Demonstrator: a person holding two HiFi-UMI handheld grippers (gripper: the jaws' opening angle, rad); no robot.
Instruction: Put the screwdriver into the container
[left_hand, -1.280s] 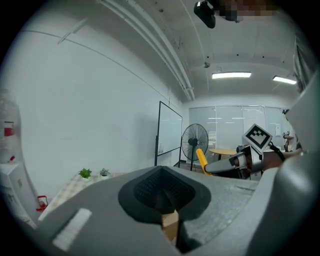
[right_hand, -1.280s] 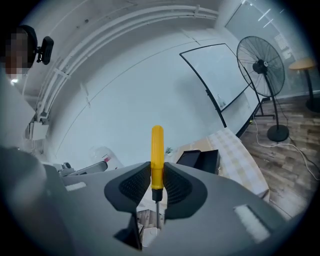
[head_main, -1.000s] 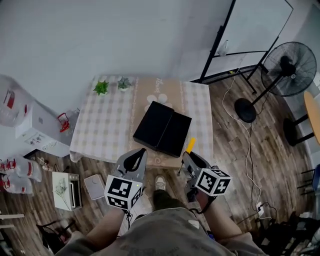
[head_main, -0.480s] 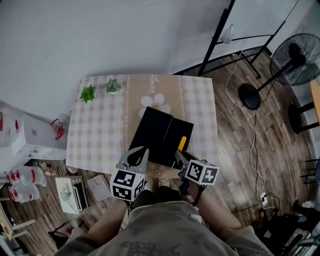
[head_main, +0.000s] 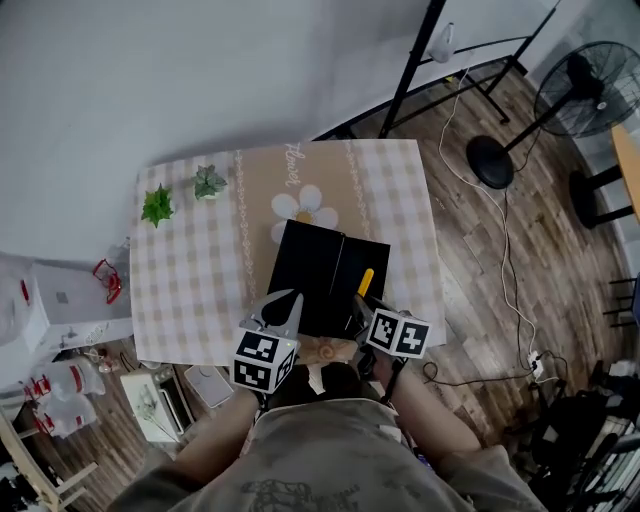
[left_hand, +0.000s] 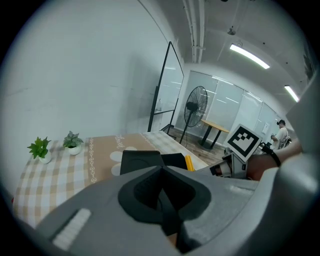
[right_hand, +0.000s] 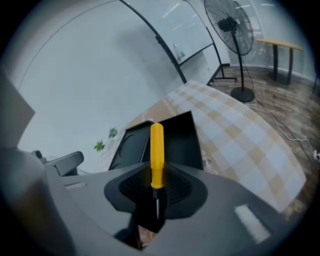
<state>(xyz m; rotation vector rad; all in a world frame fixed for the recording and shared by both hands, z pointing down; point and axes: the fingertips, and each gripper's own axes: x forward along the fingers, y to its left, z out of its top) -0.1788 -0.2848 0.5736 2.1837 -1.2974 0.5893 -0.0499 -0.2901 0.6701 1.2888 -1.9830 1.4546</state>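
Note:
A yellow-handled screwdriver (right_hand: 157, 152) sticks out forward from my right gripper (right_hand: 156, 192), whose jaws are shut on it near the base of the handle. In the head view the screwdriver (head_main: 365, 282) hangs over the near right part of the black container (head_main: 325, 275), an open black case lying flat on the checked table (head_main: 190, 290). My right gripper (head_main: 362, 312) is at the case's near edge. My left gripper (head_main: 285, 308) is at the near left edge of the case, jaws shut with nothing between them. The container (left_hand: 142, 160) also lies just beyond the left gripper (left_hand: 162, 200).
Two small potted plants (head_main: 180, 193) stand at the table's far left. A floor fan (head_main: 590, 75) and a black stand (head_main: 405, 70) are to the right on the wooden floor. Boxes and clutter (head_main: 60, 320) lie on the floor to the left.
Both grippers have moved forward to the near edge of the black case. The screwdriver, earlier off the case's near right corner, is now over the case.

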